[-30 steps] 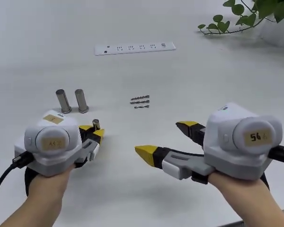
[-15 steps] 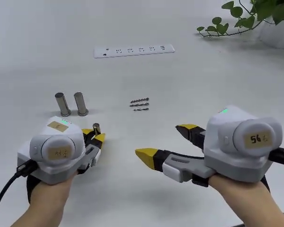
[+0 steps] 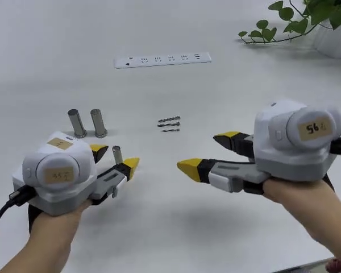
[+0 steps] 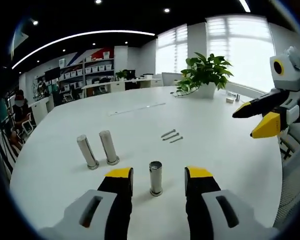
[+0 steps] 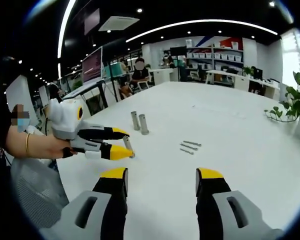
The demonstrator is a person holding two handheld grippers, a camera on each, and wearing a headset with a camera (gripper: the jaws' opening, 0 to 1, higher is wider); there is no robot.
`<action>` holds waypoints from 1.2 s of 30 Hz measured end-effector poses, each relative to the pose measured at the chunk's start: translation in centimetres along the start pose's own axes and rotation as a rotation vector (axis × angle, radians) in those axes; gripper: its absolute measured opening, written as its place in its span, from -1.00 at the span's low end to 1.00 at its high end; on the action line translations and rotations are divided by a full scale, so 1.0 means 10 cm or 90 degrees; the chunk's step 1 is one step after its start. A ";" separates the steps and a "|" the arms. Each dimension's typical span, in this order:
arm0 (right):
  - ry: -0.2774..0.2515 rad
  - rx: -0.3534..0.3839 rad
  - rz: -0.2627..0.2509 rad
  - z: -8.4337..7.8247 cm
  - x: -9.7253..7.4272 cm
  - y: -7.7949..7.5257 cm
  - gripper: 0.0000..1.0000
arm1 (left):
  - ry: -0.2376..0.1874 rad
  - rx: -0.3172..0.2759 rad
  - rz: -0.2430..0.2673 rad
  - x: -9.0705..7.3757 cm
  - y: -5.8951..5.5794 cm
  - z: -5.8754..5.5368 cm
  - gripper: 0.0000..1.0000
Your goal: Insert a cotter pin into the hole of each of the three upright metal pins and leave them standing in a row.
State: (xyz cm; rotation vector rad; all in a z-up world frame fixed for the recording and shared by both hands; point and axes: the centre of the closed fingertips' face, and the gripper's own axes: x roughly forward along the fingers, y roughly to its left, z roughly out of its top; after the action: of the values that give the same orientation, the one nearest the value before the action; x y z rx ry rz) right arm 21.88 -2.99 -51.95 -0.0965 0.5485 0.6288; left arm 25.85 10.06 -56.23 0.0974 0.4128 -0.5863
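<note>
The left gripper [image 4: 159, 175] is open. Its fingers [image 4: 119, 176] stand on either side of one upright metal pin [image 4: 155, 177] with a gap on each side, so nothing is gripped. That pin stands on the white surface [image 3: 159, 227], near the two other pins [image 3: 76, 123], which stand side by side beyond it. The right gripper [image 3: 207, 152] hovers wide open and empty. Three cotter pins [image 3: 169, 124] lie together beyond its fingers.

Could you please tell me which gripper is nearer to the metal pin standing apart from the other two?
Left. The left gripper has the lone metal pin between its open jaws, untouched; the right gripper hangs open well off to the right.
</note>
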 end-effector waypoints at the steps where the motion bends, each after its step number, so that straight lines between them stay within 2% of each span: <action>1: 0.007 -0.001 0.003 0.01 0.02 -0.03 -0.01 | -0.001 0.001 0.000 -0.01 0.00 0.01 -0.17; 4: 0.024 -0.002 0.013 0.02 0.10 -0.12 -0.04 | -0.011 -0.013 -0.005 -0.04 0.00 0.06 0.02; 9: 0.049 -0.014 0.045 0.07 0.23 -0.17 -0.12 | 0.001 0.012 0.000 -0.11 0.01 0.09 0.21; 13: 0.070 -0.027 0.066 0.10 0.33 -0.21 -0.17 | 0.017 0.025 0.002 -0.16 0.01 0.07 0.31; 16: 0.087 -0.033 0.086 0.12 0.40 -0.22 -0.20 | 0.040 0.035 0.005 -0.22 0.01 0.02 0.39; 22: 0.122 -0.061 0.107 0.10 0.55 -0.26 -0.29 | 0.050 0.020 0.010 -0.34 0.04 0.00 0.50; 30: 0.172 -0.097 0.133 0.04 0.75 -0.31 -0.41 | 0.041 0.017 0.012 -0.42 0.11 0.02 0.74; 36: 0.205 -0.126 0.146 -0.02 0.89 -0.33 -0.47 | 0.028 0.013 0.000 -0.46 0.08 0.07 0.90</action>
State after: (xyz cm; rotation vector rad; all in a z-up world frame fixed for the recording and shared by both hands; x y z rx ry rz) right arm 29.70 -1.01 -56.90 -0.3283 0.8145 0.8979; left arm 23.06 12.97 -53.77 0.1301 0.4491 -0.5887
